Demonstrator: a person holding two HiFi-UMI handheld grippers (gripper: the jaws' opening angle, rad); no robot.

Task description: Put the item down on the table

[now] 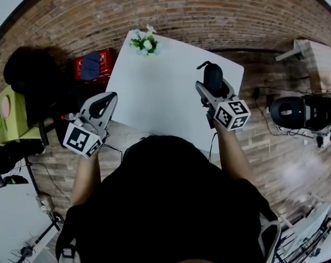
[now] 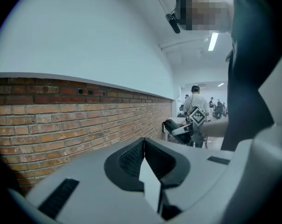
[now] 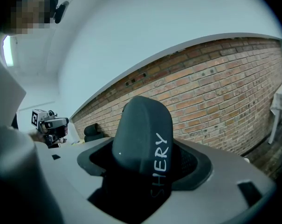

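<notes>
My right gripper (image 1: 210,75) is held up over the right part of the white table (image 1: 165,97), shut on a dark rounded item (image 1: 213,79). In the right gripper view the dark item (image 3: 143,136) stands up between the jaws and shows white lettering "SHERY". Its lower end is hidden in the gripper (image 3: 145,171). My left gripper (image 1: 106,99) hangs off the table's left edge. Its jaws meet in the left gripper view, with nothing between them (image 2: 143,149). Beyond them the right gripper (image 2: 182,128) shows at a distance.
A small bunch of white flowers (image 1: 145,43) stands at the table's far edge. A red box (image 1: 92,64) and a black seat (image 1: 28,73) lie left of the table. Black gear and cables (image 1: 299,112) sit on the brick-patterned floor at right.
</notes>
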